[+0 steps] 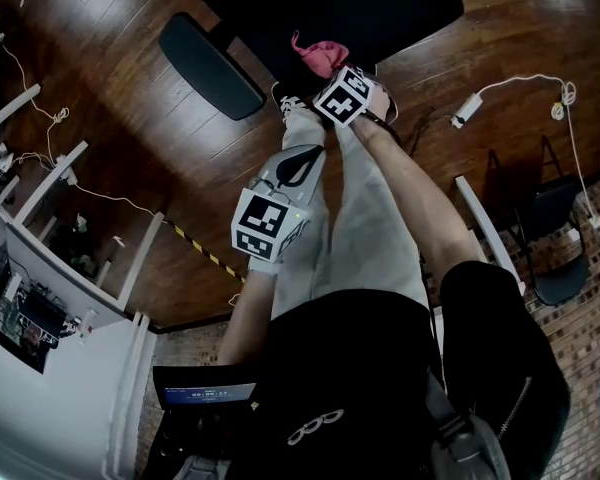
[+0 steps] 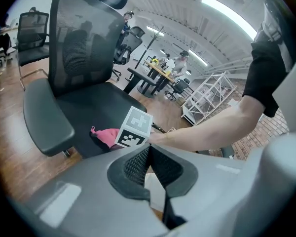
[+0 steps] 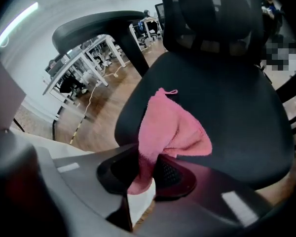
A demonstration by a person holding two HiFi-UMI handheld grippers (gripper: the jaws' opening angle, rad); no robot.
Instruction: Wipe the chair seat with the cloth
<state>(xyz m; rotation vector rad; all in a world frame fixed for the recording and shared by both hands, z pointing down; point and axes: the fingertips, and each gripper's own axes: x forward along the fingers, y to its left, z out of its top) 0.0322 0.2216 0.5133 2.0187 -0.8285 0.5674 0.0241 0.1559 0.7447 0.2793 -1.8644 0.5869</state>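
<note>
The pink cloth (image 3: 170, 127) is clamped in the right claw (image 3: 147, 164) at the front edge of the chair seat (image 3: 237, 107), long axis directed toward the backrest (image 3: 212, 14). The left claw (image 2: 149, 154) is clenched, empty.

Open-plan office with a wood floor and rows of swivel chairs

A mesh-backed office chair (image 2: 84, 48) stands on dark wood flooring (image 1: 100, 28). On the far side, people (image 2: 180, 60) sit at a long table (image 2: 153, 75) under ceiling strip lights (image 2: 227, 9). Another swivel chair (image 2: 32, 33) stands at left and white metal racks (image 2: 207, 95) at right. Cables (image 1: 525, 83) trail toward a brick wall (image 1: 592, 353).
</note>
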